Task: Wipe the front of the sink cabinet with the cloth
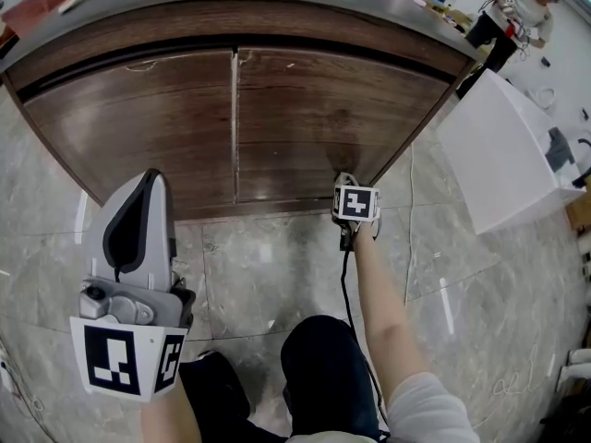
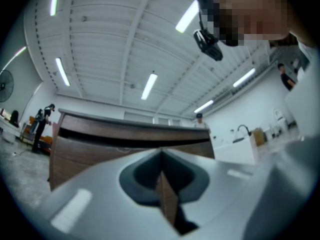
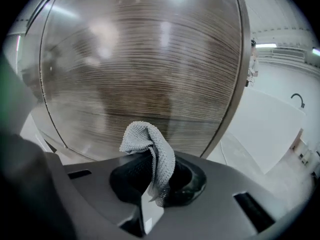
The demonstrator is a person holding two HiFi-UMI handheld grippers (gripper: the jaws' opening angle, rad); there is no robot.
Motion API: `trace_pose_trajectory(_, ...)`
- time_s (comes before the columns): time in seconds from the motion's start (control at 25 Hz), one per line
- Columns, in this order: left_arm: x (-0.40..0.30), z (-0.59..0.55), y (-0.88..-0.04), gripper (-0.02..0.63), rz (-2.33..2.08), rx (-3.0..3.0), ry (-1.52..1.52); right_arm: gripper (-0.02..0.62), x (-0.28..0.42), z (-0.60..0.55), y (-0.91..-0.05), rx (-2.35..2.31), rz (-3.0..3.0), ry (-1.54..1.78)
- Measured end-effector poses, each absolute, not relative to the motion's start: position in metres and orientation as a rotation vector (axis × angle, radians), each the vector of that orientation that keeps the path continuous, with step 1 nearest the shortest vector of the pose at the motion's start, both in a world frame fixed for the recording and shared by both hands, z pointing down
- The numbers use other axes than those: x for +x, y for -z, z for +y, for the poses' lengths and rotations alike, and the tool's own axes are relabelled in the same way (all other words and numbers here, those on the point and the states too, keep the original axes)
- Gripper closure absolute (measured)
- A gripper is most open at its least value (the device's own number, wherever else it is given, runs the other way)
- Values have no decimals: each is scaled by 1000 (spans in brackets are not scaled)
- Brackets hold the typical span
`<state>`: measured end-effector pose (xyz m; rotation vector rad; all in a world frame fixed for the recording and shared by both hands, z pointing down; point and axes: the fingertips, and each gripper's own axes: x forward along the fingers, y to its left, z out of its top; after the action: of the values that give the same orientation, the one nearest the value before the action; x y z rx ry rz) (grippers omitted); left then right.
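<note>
Two grippers, one cloth, one cabinet.

- Left gripper (image 2: 161,164): jaws pressed together with nothing between them. It hangs well back from the cabinet (image 1: 277,100), above the floor (image 1: 277,257).
- Left door (image 1: 138,127): no gripper near it.
- Right door (image 1: 314,118): the right gripper (image 3: 150,181) sits at its lower right corner, jaws clamped on the cloth (image 3: 150,146).
- Cloth: a small grey knit fold standing up from the jaws, close against the wood. Contact is uncertain.
- Risk 1: only a narrow tuft protrudes, so the hard jaw tips may scrape the wood if pushed in.
- Risk 2: the pinch looks shallow, so a dragging stroke could pull the cloth free.
- Risk 3: working from the low corner may leave the upper panels unwiped.
</note>
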<state>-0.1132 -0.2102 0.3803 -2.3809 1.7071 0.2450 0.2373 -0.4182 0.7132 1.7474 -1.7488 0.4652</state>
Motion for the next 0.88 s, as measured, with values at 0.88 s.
trace_pose_trajectory(0.88, -138, -205, -378, 600, 1746, -2341, -254, 556, 3, -397, -721, 1346, -2075, -375)
